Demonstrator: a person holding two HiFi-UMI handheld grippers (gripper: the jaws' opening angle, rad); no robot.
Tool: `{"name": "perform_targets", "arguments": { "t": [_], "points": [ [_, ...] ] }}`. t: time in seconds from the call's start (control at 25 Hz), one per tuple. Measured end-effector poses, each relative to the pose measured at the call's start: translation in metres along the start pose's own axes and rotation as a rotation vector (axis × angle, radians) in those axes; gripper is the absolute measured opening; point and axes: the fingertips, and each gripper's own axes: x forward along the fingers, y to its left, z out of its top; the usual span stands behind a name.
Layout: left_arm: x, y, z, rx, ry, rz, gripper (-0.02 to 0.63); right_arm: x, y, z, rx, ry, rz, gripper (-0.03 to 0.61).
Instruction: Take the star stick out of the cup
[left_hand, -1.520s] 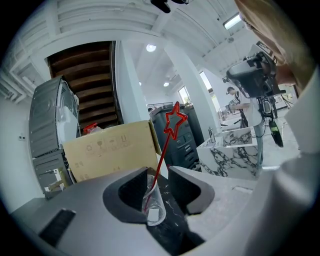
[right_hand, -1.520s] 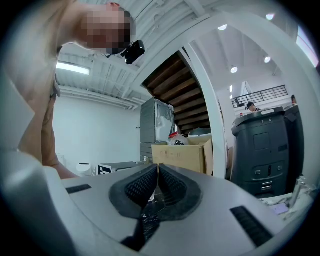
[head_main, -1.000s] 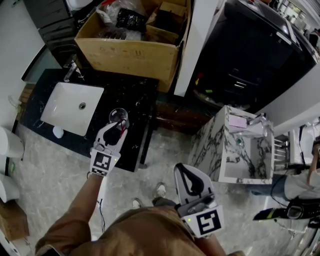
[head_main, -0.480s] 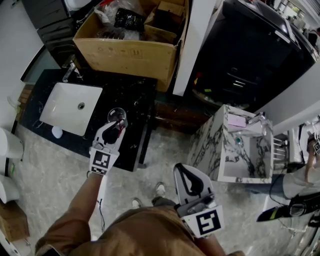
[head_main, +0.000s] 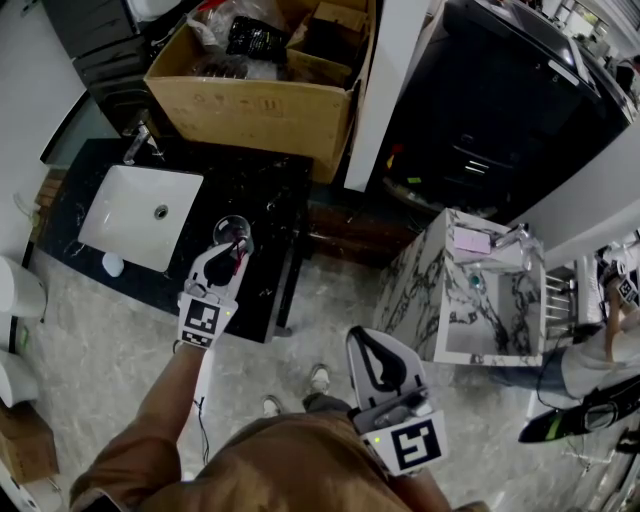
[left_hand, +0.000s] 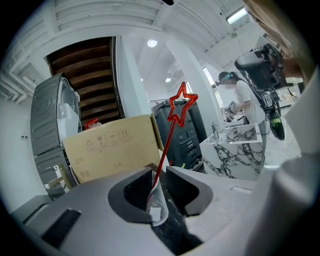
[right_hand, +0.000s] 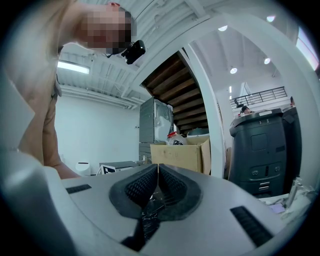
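Closing the left gripper (left_hand: 159, 173) on the red star stick (left_hand: 168, 140) in the clear cup (left_hand: 157, 212) — narrow gap, not pinching. Holding the right gripper (right_hand: 158, 172) low — pressed together, empty.

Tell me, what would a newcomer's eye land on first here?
The red star stick stands out, rising from a clear cup between the left tongs, whose jaws are closing around it. Behind sits a big cardboard box, and a white sink lies in the black counter, left of the cup.
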Motion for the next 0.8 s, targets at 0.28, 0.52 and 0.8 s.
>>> {"name": "perform_targets", "arguments": {
  "t": [0.28,0.52,0.8],
  "points": [
    [0.001,0.002,0.0,0.004,0.001,0.008,0.072,0.002,-0.001,-0.001,0.003,0.001,0.003,0.003],
    [0.0,0.004,0.0,0.003,-0.003,0.01,0.043,0.002,-0.002,-0.001,0.006,-0.004,0.001,0.003],
    [0.0,0.012,0.003,-0.013,-0.032,0.023,0.018,0.003,-0.003,-0.002,0.007,0.001,0.004,0.003]
  ]
}}
